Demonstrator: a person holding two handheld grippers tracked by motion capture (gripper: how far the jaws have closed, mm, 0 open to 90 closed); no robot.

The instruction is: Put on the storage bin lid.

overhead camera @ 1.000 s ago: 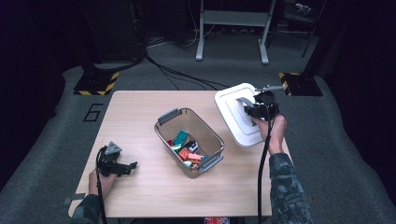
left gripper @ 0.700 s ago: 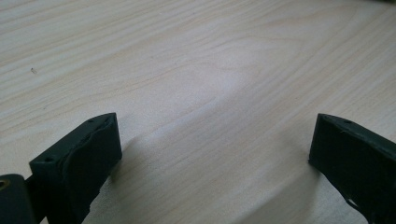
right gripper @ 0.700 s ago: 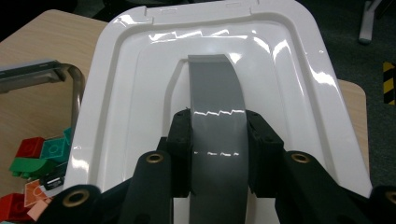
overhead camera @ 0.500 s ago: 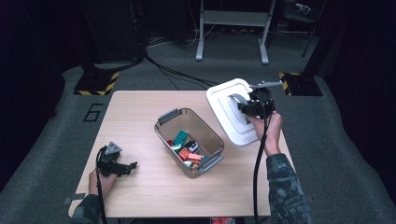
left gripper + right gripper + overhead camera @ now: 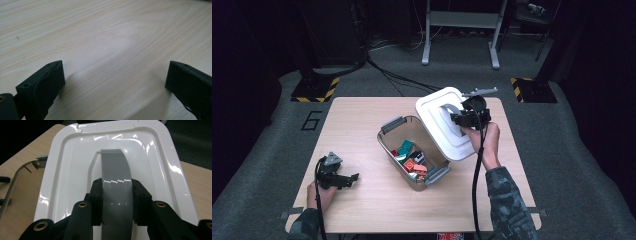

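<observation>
From the high view, the right gripper (image 5: 462, 119) holds a white lid (image 5: 447, 122) tilted over the right end of a grey bin (image 5: 392, 125) of small coloured pieces, mid-table (image 5: 362, 210). The left gripper view has its jaws spread wide over bare wood. In the right gripper view, the jaws clamp the lid's grey handle (image 5: 116, 182).
</observation>
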